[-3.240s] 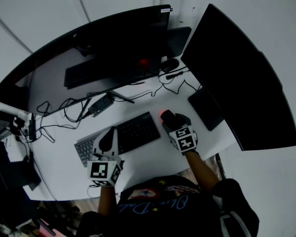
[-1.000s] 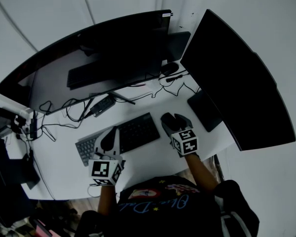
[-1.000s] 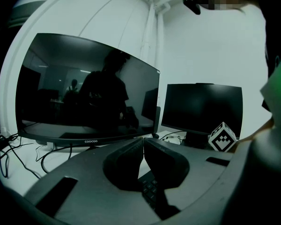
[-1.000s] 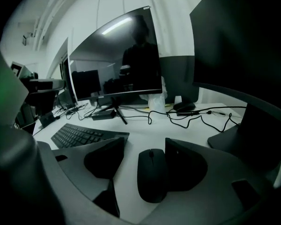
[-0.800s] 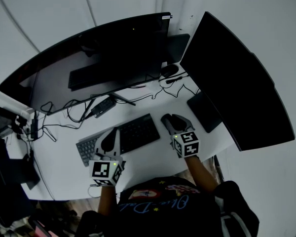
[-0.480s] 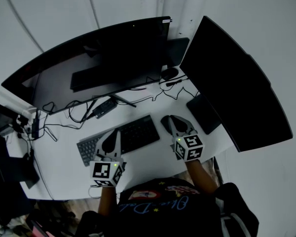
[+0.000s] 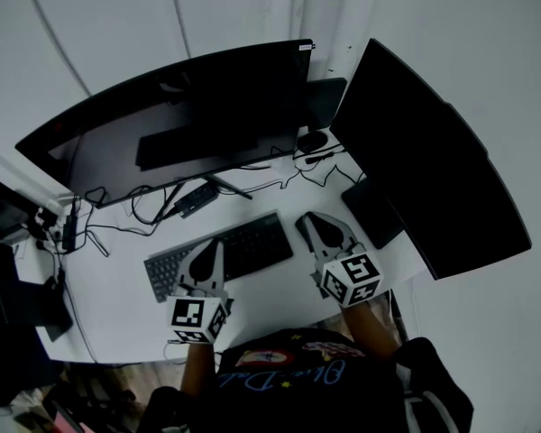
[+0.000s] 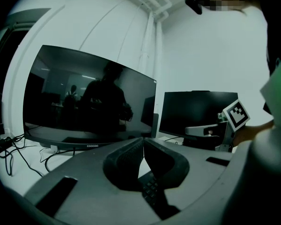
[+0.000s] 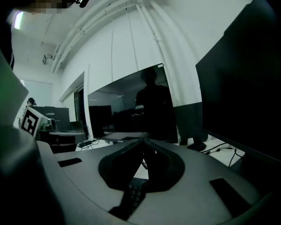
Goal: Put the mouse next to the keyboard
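Note:
The dark keyboard [image 7: 221,251] lies on the white desk [image 7: 117,314] in front of the person. A small dark shape that looks like the mouse [image 7: 299,226] sits just off the keyboard's right end, mostly hidden under my right gripper [image 7: 307,216]. That gripper is shut with nothing between its fingers; in the right gripper view its jaws [image 9: 144,149] meet above keyboard keys [image 9: 131,197]. My left gripper [image 7: 216,243] hovers over the keyboard's left half, also shut and empty [image 8: 143,140].
A wide curved monitor [image 7: 189,106] stands behind the keyboard, and a second dark monitor [image 7: 433,152] stands at the right. A black pad [image 7: 374,207] lies by the right monitor. Cables and a small hub [image 7: 197,197] cross the desk's back; a dark oval item [image 7: 313,140] sits further back.
My right gripper stood open around the mouse, then closed its jaws empty and drew back toward the person. The left gripper stayed over the keyboard. The head view tilted a little.

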Tool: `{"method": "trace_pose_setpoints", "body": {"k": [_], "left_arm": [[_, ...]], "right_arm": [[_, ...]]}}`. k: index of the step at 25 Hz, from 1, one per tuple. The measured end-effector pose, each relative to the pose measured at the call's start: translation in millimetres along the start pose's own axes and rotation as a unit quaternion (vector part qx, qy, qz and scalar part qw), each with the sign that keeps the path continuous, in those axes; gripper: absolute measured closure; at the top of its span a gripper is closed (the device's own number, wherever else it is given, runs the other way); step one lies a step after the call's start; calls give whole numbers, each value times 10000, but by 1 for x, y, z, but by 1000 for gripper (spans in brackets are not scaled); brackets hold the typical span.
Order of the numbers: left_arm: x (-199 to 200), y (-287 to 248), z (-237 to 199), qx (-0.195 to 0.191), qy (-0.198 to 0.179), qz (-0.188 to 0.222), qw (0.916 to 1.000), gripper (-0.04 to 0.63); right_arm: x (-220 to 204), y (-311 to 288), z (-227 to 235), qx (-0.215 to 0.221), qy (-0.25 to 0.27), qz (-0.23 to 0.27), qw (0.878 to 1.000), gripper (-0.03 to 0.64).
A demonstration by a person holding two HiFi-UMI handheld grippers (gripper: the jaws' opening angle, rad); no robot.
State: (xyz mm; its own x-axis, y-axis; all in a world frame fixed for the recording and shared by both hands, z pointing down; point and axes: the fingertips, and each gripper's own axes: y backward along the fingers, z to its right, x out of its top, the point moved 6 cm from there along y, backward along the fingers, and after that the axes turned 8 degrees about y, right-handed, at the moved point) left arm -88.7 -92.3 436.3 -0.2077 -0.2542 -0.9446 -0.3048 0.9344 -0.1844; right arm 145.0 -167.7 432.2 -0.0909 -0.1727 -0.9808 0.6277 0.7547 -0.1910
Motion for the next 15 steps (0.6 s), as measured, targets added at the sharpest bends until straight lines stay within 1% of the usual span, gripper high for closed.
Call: {"method": "trace_pose_setpoints", "body": {"k": [2,5,15], "left_arm": [[1,2,1,-15,-83,7,10000,593],[0,5,3,-1,-19,6,10000,593],[-1,14,5,-32,-117,8,9999,593]], "right_arm": [[8,3,-5,86,37,106,9999,619],[15,6,-11,143,80,195,9997,619],[17,12,-21,213,146,201,9995,620]]}}
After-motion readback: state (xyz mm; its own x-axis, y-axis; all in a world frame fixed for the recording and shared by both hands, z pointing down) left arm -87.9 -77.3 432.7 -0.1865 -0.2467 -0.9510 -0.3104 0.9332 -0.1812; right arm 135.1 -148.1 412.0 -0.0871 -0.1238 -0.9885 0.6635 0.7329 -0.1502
